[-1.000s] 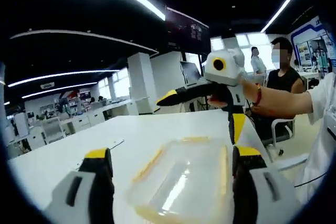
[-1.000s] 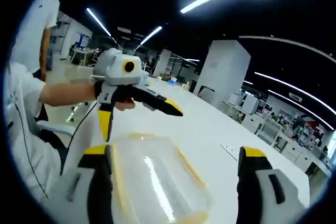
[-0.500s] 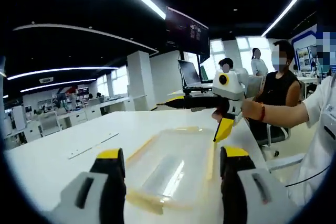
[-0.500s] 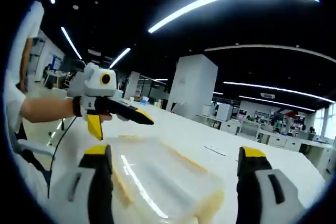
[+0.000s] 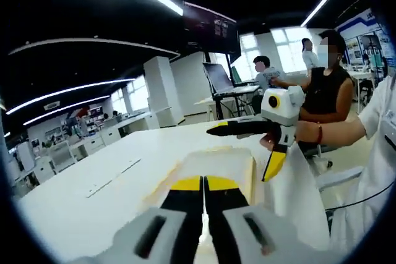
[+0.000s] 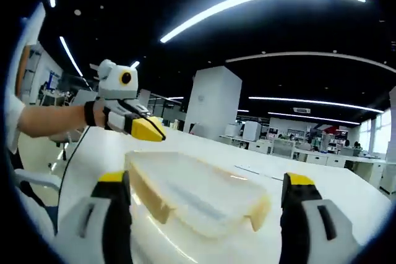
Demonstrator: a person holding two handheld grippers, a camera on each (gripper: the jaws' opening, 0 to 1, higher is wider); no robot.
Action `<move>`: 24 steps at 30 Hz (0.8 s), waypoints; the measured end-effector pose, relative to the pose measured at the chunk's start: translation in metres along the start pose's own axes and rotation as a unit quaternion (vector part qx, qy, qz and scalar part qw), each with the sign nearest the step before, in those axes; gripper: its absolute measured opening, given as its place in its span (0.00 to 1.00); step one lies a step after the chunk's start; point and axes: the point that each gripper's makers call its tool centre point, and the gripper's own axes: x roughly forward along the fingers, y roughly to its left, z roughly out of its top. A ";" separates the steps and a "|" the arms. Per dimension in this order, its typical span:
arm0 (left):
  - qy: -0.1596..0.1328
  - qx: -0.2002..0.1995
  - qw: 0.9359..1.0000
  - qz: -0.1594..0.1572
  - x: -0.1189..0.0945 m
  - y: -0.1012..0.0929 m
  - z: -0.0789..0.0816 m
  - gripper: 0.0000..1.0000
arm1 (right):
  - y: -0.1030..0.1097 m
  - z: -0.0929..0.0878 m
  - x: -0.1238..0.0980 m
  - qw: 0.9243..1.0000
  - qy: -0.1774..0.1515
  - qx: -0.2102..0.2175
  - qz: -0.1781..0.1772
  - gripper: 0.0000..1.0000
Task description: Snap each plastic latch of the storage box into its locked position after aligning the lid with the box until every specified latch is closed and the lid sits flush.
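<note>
Change: left gripper (image 5: 204,185), jaws wide apart half a second earlier, now has its yellow-tipped jaws pressed together with nothing seen between them; both views sit lower and closer to the storage box than before.
Meaning for task: judged as a move into pressing posture; closed jaws would serve as a blunt pusher on a latch. No latch is seen to have been snapped yet.
Table (image 5: 99,177): broad white surface carrying the box; a person's seat stands at its near edge.
Storage box (image 6: 198,190): translucent, with pale yellow trim, resting on the table just beyond both grippers.
Lid: lies on top; whether it sits flush cannot be told.
Latches: yellowish tabs (image 6: 257,211) hang at the box's end in the right gripper view, seemingly not locked.
Right gripper (image 6: 207,183): jaws spread wide, empty, straddling the box's near end.
Surroundings: open office with desks, a pillar, ceiling light strips, people seated behind.
Obstructions: none on the table near the box; the two grippers approach from opposite ends and may crowd each other.
</note>
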 end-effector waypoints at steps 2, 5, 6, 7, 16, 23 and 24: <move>0.032 0.003 0.999 -0.011 0.006 -0.005 -0.004 0.00 | 0.003 -0.002 -0.001 1.000 0.003 -0.002 0.002 1.00; 0.083 0.024 0.996 -0.031 0.016 -0.013 -0.005 0.00 | 0.008 -0.009 0.001 1.000 0.015 0.000 0.002 1.00; 0.090 0.022 0.995 -0.037 0.018 -0.014 -0.003 0.00 | 0.007 -0.011 0.001 1.000 0.018 -0.002 -0.002 1.00; 0.096 0.017 0.994 -0.050 0.019 -0.018 -0.003 0.00 | 0.006 -0.011 0.001 1.000 0.018 -0.003 -0.004 1.00; 0.200 0.048 0.973 -0.103 0.034 -0.026 0.002 0.00 | -0.005 -0.011 0.004 1.000 0.015 0.008 -0.019 1.00; 0.261 0.066 0.953 -0.138 0.043 -0.036 0.005 0.00 | 0.001 -0.014 0.001 0.999 0.015 0.015 -0.038 1.00; 0.273 0.070 0.949 -0.140 0.045 -0.035 0.004 0.00 | 0.000 -0.013 0.001 0.999 0.014 0.013 -0.044 1.00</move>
